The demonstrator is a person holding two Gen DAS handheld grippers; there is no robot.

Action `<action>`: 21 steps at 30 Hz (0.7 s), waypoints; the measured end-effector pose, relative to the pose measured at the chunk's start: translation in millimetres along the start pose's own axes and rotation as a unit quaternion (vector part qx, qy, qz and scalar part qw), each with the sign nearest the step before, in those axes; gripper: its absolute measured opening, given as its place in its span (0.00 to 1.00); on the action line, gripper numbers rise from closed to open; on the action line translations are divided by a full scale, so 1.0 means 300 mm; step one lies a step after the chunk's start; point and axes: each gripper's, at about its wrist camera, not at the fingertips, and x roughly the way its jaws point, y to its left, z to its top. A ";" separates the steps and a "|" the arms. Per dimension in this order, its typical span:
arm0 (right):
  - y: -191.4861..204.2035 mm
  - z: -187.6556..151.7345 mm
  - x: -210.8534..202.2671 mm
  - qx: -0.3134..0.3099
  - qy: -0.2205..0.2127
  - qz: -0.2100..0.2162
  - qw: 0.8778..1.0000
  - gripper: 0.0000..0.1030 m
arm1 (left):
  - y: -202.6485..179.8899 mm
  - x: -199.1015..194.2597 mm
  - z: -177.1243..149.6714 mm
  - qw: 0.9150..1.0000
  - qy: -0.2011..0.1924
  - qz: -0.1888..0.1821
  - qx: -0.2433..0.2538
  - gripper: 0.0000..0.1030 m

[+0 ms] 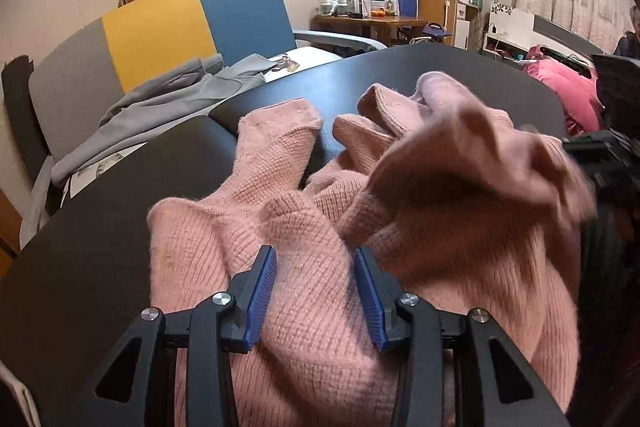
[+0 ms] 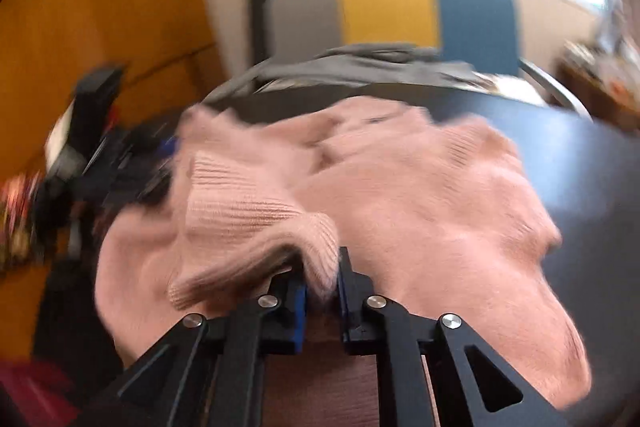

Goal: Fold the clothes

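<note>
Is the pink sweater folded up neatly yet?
Not yet. The pink sweater lies bunched and wrinkled on the black table, sleeves sticking out, while the right gripper pinches its ribbed edge.

Motion-blurred sweater (image 2: 420,187), left claw (image 2: 132,163)

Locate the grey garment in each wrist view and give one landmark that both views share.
Left wrist: the grey garment lies at left of centre, beyond the black table's far edge, below the chair back.
Right wrist: blurred, at top centre, just past the table's far edge.
Shared landmark: the grey, yellow and blue chair back.
</note>
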 end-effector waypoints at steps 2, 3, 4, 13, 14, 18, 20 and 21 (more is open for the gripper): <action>-0.087 -0.014 0.006 0.060 -0.002 -0.016 0.998 0.09 | -0.013 -0.005 0.022 1.000 0.002 -0.005 0.016 0.40; -0.117 -0.023 0.013 0.082 0.003 -0.012 0.997 0.09 | -0.020 -0.008 0.033 1.000 0.002 -0.008 0.024 0.40; -0.142 -0.034 0.021 0.100 0.008 -0.006 0.995 0.09 | -0.026 -0.011 0.044 0.999 0.003 -0.011 0.032 0.40; -0.180 -0.075 0.037 0.123 0.005 0.027 0.992 0.09 | -0.115 0.028 0.153 0.991 0.036 -0.060 0.114 0.40; -0.184 -0.078 0.045 0.128 0.005 0.034 0.991 0.09 | -0.137 0.059 0.164 0.989 0.052 -0.067 0.124 0.40; -0.189 -0.085 0.064 0.138 0.002 0.046 0.989 0.09 | -0.161 0.176 0.170 0.985 0.103 -0.076 0.118 0.40; -0.185 -0.089 0.068 0.137 0.002 0.049 0.989 0.09 | -0.157 0.218 0.162 0.984 0.119 -0.089 0.096 0.40; -0.185 -0.092 0.069 0.137 0.001 0.051 0.989 0.09 | -0.160 0.225 0.150 0.985 0.122 -0.091 0.087 0.40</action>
